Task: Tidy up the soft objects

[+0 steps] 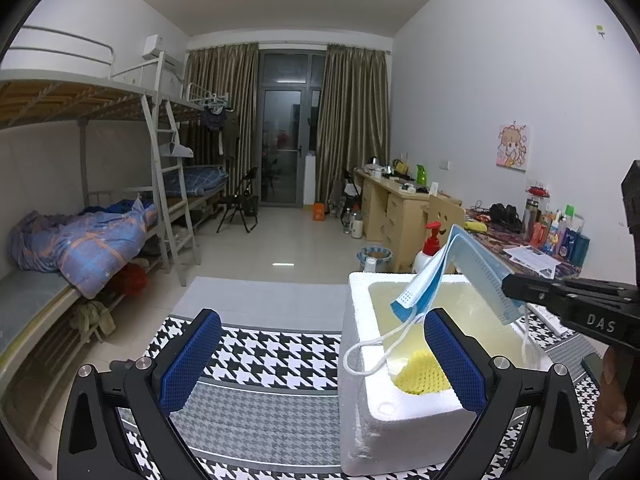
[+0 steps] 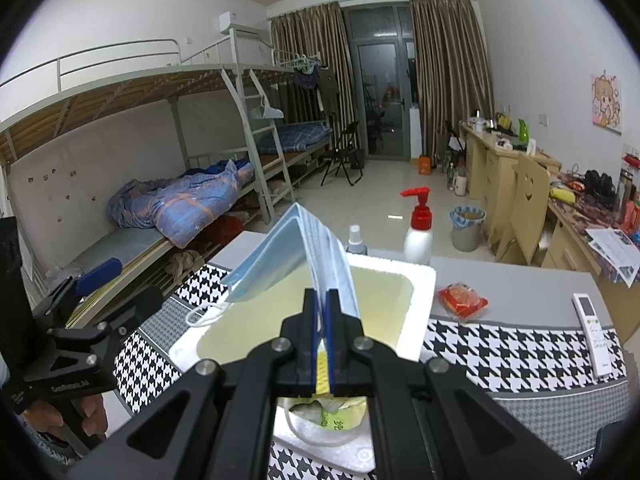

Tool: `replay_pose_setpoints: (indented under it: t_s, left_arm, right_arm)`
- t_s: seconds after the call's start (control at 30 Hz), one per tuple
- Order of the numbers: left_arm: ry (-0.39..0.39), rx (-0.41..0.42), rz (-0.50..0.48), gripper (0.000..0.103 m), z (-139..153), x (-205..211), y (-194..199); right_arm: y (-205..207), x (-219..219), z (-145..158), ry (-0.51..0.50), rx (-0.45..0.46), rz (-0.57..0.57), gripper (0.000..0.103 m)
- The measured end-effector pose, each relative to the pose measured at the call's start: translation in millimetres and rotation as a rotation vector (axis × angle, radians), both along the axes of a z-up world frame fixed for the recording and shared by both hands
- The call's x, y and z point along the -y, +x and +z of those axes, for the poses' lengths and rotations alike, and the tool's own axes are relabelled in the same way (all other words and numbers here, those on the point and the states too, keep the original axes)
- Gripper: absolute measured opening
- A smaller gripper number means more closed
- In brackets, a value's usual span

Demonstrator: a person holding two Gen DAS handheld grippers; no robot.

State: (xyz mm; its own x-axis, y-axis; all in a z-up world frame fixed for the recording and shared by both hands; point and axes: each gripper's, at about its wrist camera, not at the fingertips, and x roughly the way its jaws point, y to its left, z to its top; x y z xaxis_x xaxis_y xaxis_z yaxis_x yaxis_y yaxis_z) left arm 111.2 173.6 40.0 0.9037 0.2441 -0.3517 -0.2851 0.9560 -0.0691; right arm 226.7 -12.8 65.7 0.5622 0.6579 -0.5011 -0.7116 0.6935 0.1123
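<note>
My right gripper (image 2: 320, 300) is shut on a blue face mask (image 2: 296, 256) and holds it folded over above a white foam box (image 2: 424, 288). In the left wrist view the mask (image 1: 436, 276) hangs over the box (image 1: 360, 360), held from the right by the right gripper (image 1: 510, 286). A yellow sponge (image 1: 420, 370) lies inside the box. My left gripper (image 1: 320, 364) is open and empty, its right pad at the box's left wall. It shows at the left of the right wrist view (image 2: 116, 280).
The box stands on a houndstooth cloth (image 1: 272, 356) on a grey table. A red-pump bottle (image 2: 418, 228), a small spray bottle (image 2: 356, 240), a red snack packet (image 2: 462, 300) and a white remote (image 2: 594, 332) lie around it. Bunk beds stand left, desks right.
</note>
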Motion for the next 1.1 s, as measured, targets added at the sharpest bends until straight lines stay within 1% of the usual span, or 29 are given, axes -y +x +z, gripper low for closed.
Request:
replay_pose_setpoints:
  t_s: [0.03,0.1,0.13,0.17,0.2,0.23,0.37,0.63,0.7,0.77,0.87,0.93,1.1]
  left_arm:
    - [0.001,-0.001,0.002,0.102,0.0,0.0,-0.2]
    - [0.000,-0.004,0.004,0.102,-0.5,1.0,1.3]
    - [0.000,-0.005,0.005,0.102,-1.0,0.8,0.6]
    - [0.001,-0.004,0.007,0.102,-0.7,1.4,0.5]
    - [0.001,-0.004,0.008,0.102,-1.1,1.7,0.8]
    - [0.000,-0.003,0.007,0.102,-1.0,1.6,0.3]
    - [0.005,-0.013,0.004,0.102,-1.4,0.9,0.2]
    - [0.003,-0.017,-0.013,0.102,0.3,5.2,2.9]
    - [0.004,-0.016,-0.019,0.102,0.9,6.8,2.3]
    - [0.008,-0.016,-0.024,0.102,1.4,5.7,2.0]
    - [0.011,-0.012,-0.030,0.102,2.8,7.7,0.7]
    - [0.015,-0.008,-0.033,0.102,4.4,9.3,-0.1]
    - [0.043,-0.006,-0.045,0.102,8.5,15.6,1.3]
  right_arm:
    - [1.2,-0.8,-1.1,-0.002,-0.007,0.001,0.006]
    - [3.7,-2.2,-3.1,-0.006,-0.018,0.005,0.016]
    - [4.2,-2.4,-4.1,-0.010,-0.022,0.003,0.035]
    - [4.6,-2.3,-4.7,-0.013,-0.024,-0.002,0.060]
    - [4.0,-1.7,-5.1,-0.007,-0.021,-0.003,0.067]
    - [1.7,-0.3,-4.5,0.004,-0.007,-0.004,0.069]
    - [-4.1,-1.5,-2.8,-0.002,0.012,0.009,0.069]
    - [-8.2,7.0,-1.5,0.005,0.043,-0.018,0.070]
    - [-7.6,11.6,-1.3,0.013,0.043,-0.029,0.075]
    - [-9.3,16.1,-1.2,0.024,0.048,-0.042,0.087]
    - [-11.9,21.0,0.8,0.034,0.067,-0.067,0.095]
    - [-13.1,21.3,2.0,0.034,0.074,-0.077,0.096]
    - [-18.6,27.1,3.6,0.044,0.099,-0.083,0.096]
